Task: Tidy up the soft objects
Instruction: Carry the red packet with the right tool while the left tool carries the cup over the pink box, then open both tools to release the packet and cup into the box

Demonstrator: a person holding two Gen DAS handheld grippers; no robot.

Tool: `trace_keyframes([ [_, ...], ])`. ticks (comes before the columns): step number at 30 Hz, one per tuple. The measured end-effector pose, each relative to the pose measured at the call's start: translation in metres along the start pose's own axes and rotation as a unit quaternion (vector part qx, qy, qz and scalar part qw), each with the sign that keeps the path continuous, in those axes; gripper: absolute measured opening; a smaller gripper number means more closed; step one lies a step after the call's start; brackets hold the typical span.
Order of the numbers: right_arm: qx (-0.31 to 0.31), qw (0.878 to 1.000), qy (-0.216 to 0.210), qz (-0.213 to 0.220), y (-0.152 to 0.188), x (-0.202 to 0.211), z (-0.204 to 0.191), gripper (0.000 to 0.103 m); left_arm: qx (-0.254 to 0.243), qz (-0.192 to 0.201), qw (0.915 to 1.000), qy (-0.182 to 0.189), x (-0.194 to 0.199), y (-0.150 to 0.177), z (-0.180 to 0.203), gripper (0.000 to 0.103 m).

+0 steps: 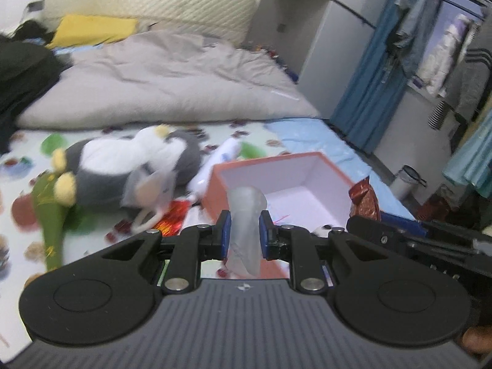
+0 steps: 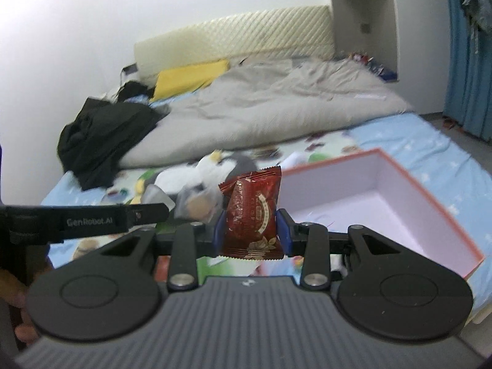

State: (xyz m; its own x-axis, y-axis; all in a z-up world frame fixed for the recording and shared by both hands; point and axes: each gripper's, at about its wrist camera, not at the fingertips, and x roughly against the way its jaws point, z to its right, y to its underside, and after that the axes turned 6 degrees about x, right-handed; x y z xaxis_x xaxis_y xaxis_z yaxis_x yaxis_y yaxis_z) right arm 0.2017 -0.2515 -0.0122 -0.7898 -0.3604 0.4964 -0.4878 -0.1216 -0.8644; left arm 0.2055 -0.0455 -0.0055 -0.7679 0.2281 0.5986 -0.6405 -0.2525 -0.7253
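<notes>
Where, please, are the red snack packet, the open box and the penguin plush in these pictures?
red packet (image 2: pixel 252 212): right wrist view, middle of the wrapper.
box (image 2: pixel 442 206): right wrist view, its right wall.
penguin plush (image 1: pixel 123 166): left wrist view, white belly.

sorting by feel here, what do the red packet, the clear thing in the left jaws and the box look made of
Red packet: glossy plastic or foil film, with crimped edges and shiny creases.
Clear thing: frosted translucent soft plastic wrapper, probably; it is blurred.
Box: stiff cardboard, matte, with an orange outside, a pale lining and straight walls.
</notes>
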Motion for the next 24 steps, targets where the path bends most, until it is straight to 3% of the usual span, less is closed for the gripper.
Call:
trace_keyframes([
  [8, -0.027, 0.999, 0.036, -0.023, -0.007, -0.001, 0.058, 0.039, -0.027, -0.035, 0.9979, 0.047, -0.053, -0.016, 0.051, 0.023],
  [12, -0.049, 0.996, 0.057, -0.053, 0.002, -0.015, 0.086, 0.039, -0.028, -0.077, 0.9938, 0.075, -0.093, -0.016, 0.069, 0.023],
  [19, -0.078, 0.986, 0.068, -0.130, 0.038, -0.056, 0.126, 0.039, -0.043, -0.139, 0.9866, 0.073, -0.154, -0.006, 0.083, 0.023],
  [24, -0.097, 0.980, 0.070, -0.158, 0.058, -0.073, 0.138, 0.039, -0.042, -0.172, 0.9820, 0.065, -0.182, 0.002, 0.080, 0.023],
])
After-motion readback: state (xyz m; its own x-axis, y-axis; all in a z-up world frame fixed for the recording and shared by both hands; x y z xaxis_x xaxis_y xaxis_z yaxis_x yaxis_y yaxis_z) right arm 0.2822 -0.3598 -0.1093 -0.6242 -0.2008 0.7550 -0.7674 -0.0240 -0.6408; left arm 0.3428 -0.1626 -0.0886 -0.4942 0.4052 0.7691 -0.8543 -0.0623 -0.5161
